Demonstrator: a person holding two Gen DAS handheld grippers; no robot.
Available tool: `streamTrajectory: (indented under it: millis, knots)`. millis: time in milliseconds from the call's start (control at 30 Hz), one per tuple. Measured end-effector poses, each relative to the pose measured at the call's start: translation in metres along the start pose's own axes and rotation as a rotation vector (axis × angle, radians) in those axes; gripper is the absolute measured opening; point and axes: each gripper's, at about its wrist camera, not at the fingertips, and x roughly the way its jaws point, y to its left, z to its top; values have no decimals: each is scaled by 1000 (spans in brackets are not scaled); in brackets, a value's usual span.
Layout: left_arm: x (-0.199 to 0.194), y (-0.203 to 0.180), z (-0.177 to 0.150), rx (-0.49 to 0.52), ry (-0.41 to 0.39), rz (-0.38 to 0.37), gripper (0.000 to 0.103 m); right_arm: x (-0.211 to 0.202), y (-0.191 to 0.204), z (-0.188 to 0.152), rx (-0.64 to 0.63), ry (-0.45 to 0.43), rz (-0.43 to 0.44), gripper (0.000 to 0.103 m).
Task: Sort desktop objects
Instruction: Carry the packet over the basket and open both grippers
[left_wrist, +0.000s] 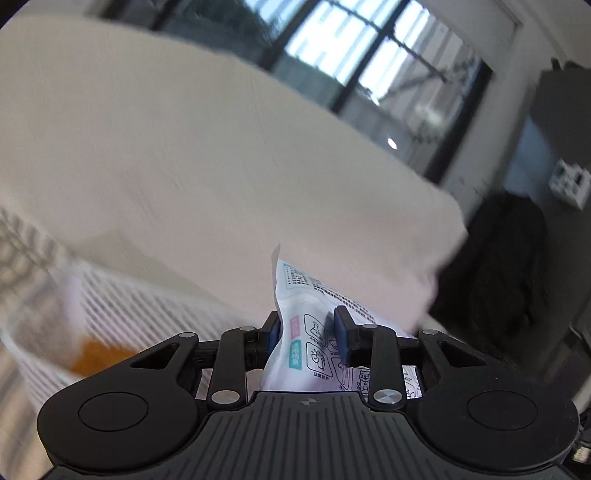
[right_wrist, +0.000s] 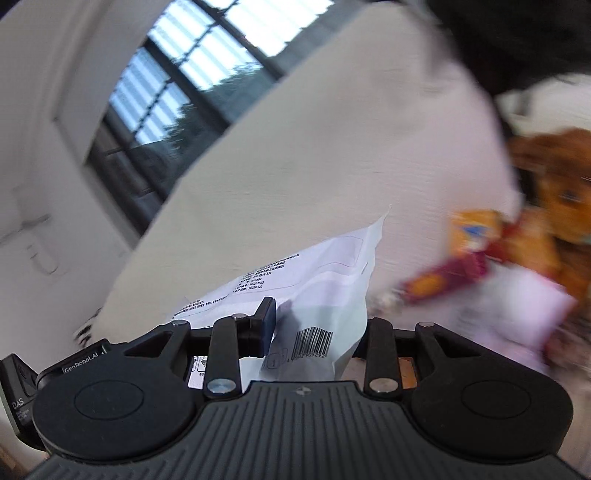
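A white packet (left_wrist: 295, 280) printed with small pictograms and a teal label stands upright between the blue pads of my left gripper (left_wrist: 306, 336), which is shut on it above the pale table (left_wrist: 184, 147). In the right wrist view, a second white packet (right_wrist: 325, 273) with a barcode and black print is pinched in my right gripper (right_wrist: 317, 328). Its left pad presses on the packet. The right pad is hidden behind the packet. Both views are blurred.
A white slatted basket (left_wrist: 122, 306) sits low on the left with something orange (left_wrist: 96, 356) inside. A brown plush toy (right_wrist: 565, 192), a yellow and maroon wrapper (right_wrist: 461, 254) and a pale packet (right_wrist: 517, 310) lie on the right. A dark shape (left_wrist: 495, 266) stands beyond the table's edge.
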Motion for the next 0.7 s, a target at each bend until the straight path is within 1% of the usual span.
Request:
streamTrajectory:
  millis: [100,167,233,300,367,400,433,467,533,567,600,633,667,700]
  knots:
    - [-2,31,24,-2,-28,68,29,46,24,0,-50,26,31,37]
    - [5,56,29,-5,-17,130,29,80,36,-10,-77,73,26,37]
    - [22,83,27,-19,30,198,29,108,45,-26,-119,128,-1,38]
    - [41,114,18,-43,109,261,29,139,43,-43,-143,208,-42,39]
    - [54,140,7,-68,175,306,30,162,37,-61,-177,299,-77,44]
    - [60,149,1,-80,206,316,30,166,38,-68,-238,297,-100,48]
    - [63,153,-3,-74,215,318,30,164,41,-73,-309,289,-105,48]
    - [63,153,-6,-46,201,324,32,163,44,-76,-355,278,-97,48]
    - [64,147,-6,4,192,364,41,159,42,-76,-371,280,-87,51]
    - [65,142,-5,34,180,414,54,159,42,-72,-368,284,-81,54]
    - [65,137,-5,88,166,460,50,161,42,-70,-378,280,-73,59]
    - [63,136,-7,145,153,504,50,159,45,-68,-412,258,-81,74]
    - [62,132,-8,180,140,530,51,154,49,-68,-460,220,-100,83]
    - [59,131,-9,184,137,534,53,150,53,-68,-508,183,-109,84]
